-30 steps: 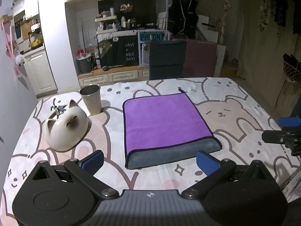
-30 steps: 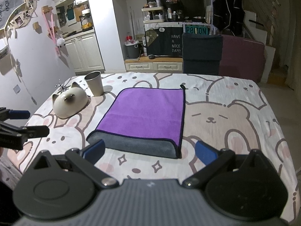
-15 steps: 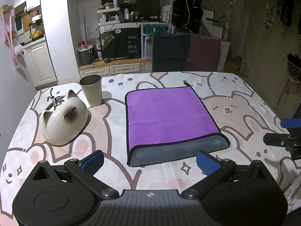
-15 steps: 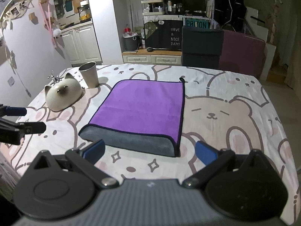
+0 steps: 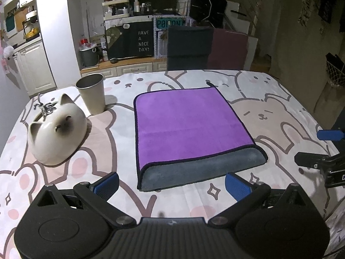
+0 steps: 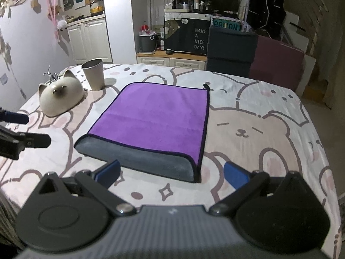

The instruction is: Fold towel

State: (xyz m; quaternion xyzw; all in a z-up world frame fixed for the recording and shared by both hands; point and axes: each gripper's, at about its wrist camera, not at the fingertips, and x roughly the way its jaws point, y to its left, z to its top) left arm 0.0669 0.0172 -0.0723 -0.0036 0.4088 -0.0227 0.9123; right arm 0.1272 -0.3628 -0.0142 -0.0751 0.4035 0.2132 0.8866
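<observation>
Towel (image 5: 189,123) lies folded on bench (image 5: 269,112); I hold left tongs (image 5: 171,185) and right tongs (image 6: 170,174) apart, empty (likely clear for the next fold).

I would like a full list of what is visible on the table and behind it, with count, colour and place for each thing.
towel: one, purple on top with a grey underside showing at the near edge, folded, middle of the table.
cat-shaped ceramic piece: one, cream with dark face, left of the towel.
cup: one, beige-grey, upright, behind the cat piece.
tablecloth: one, white with pink and tan bear drawings, covers the table.
chairs: two, one dark, one maroon, at the far edge.
black cloth reading HAVE A NICE DAY: one, on the far cabinet.
left gripper: one, black with blue fingers, open, holding nothing.
right gripper: the same, open, holding nothing.
</observation>
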